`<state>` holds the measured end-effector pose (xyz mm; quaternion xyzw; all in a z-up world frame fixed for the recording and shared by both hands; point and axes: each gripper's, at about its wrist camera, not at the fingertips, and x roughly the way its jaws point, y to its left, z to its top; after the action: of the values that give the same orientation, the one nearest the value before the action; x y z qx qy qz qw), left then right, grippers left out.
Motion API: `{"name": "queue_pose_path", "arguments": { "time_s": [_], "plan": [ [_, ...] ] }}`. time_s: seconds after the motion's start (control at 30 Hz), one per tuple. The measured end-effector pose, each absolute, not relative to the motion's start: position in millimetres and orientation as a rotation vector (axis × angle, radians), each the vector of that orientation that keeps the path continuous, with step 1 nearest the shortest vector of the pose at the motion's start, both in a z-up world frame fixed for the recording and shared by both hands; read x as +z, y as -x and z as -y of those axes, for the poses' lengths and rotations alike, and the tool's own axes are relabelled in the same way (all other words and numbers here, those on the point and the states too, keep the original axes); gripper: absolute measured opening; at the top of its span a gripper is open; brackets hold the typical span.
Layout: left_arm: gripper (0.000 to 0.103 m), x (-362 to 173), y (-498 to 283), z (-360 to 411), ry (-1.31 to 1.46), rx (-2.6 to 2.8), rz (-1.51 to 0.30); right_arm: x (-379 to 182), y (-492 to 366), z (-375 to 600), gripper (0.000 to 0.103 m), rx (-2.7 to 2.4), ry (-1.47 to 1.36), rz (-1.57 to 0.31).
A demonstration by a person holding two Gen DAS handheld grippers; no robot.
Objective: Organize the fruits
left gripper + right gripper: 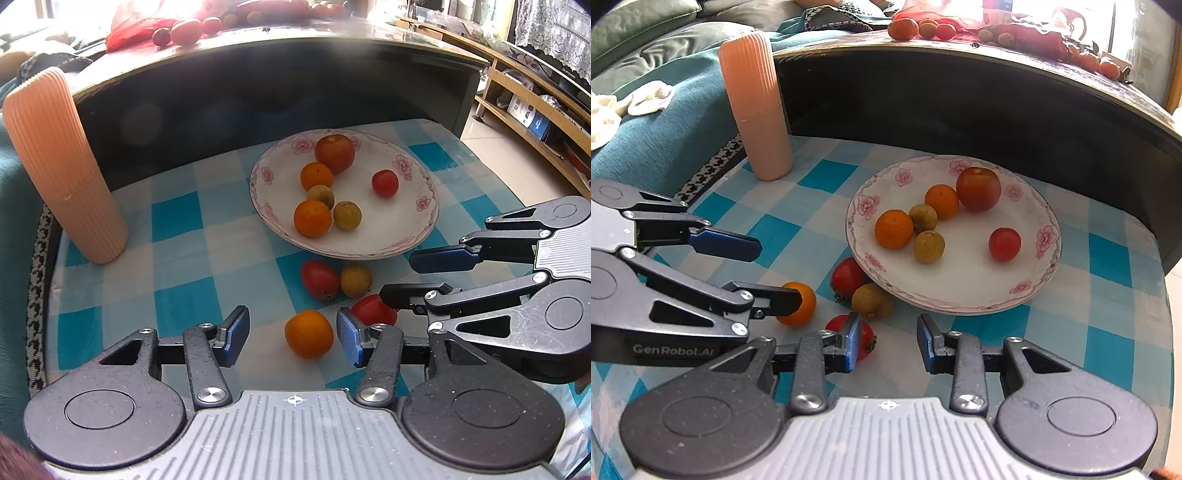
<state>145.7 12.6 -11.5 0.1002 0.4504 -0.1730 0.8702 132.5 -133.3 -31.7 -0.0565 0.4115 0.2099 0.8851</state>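
Note:
A white flowered plate (369,254) (960,306) holds several fruits: a big red tomato (334,153), two oranges, two greenish-brown fruits and a small red tomato (385,183). On the checked cloth in front of it lie a red tomato (319,278) (846,277), a greenish-brown fruit (355,279) (871,301), another red tomato (373,310) (866,336) and an orange (308,334) (803,306). My left gripper (291,334) (779,273) is open around the orange, with a gap at its left pad. My right gripper (890,341) (397,277) is open with only cloth between its fingers. Its left finger partly hides the second red tomato.
A tall ribbed peach container (62,166) (757,107) stands at the cloth's back left. A higher dark table (280,74) (960,74) rises behind the plate, with more fruits and a red bag on top. A teal sofa (665,122) is on the left and wooden shelves (528,96) are on the right.

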Motion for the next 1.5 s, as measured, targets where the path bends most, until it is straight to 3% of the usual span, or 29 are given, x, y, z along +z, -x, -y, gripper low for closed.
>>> {"name": "queue_pose_path", "arguments": {
  "time_s": [0.27,1.5],
  "plan": [
    [0.066,-15.9,-146.3,-10.3,-0.230,-0.375,-0.952,-30.9,-136.0,136.1,0.047,0.428,0.114,-0.858],
    [0.069,-25.0,-143.8,-19.5,-0.289,-0.387,-0.980,-24.7,-132.2,124.0,0.050,0.474,0.153,-0.863]
  ]
}}
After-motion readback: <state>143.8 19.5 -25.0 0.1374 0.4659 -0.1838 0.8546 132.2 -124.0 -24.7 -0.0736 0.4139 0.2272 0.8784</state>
